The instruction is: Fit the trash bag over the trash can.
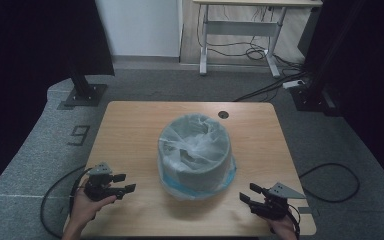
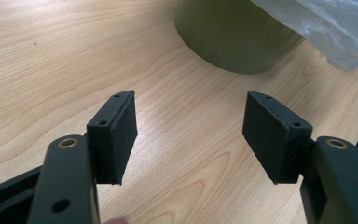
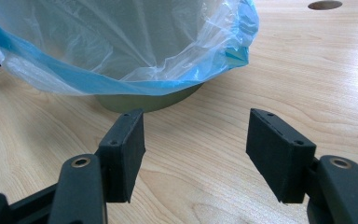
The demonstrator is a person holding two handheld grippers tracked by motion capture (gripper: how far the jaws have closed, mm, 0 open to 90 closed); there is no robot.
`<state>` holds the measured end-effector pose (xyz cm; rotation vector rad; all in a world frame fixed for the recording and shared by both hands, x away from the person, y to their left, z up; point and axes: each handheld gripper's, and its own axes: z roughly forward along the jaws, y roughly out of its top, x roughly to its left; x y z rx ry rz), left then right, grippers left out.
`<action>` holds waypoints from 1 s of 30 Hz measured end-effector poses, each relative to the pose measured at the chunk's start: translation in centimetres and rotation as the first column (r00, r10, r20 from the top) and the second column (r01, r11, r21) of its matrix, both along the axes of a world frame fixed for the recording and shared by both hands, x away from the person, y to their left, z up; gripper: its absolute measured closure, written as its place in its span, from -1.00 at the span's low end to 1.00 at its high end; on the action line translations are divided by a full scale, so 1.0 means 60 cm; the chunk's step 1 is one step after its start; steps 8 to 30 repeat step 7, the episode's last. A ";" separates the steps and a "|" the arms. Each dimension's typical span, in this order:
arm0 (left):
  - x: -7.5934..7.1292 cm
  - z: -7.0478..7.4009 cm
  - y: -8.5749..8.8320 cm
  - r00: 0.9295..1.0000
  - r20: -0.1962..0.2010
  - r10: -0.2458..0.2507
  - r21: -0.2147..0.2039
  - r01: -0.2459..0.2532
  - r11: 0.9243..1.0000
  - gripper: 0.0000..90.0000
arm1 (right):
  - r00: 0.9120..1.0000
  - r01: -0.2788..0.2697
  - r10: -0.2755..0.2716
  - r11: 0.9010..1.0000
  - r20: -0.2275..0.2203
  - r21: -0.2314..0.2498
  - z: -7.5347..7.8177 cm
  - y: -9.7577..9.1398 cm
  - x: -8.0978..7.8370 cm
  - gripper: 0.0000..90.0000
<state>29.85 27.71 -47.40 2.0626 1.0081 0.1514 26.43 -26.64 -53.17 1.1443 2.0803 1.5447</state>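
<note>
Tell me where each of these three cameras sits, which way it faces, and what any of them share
High view: above the person's side, looking forward and down on the table; both hands, left gripper and right gripper show.
Left gripper view: on that gripper, low over the wood, facing the bin; its open jaws show.
Right gripper view: likewise low, facing the bin liner; open jaws.
Shared: all see the bin.

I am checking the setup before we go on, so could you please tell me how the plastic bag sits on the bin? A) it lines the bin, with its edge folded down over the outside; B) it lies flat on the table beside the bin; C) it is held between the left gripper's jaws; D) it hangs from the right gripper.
A: the plastic bag lines the bin, its blue edge draped down the outer wall.
</note>
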 end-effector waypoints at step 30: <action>-0.001 -0.005 -0.005 1.000 0.004 -0.006 0.003 0.006 1.000 -0.23 | 1.000 0.008 -0.008 1.000 0.003 -0.001 0.001 -0.003 0.000 -0.19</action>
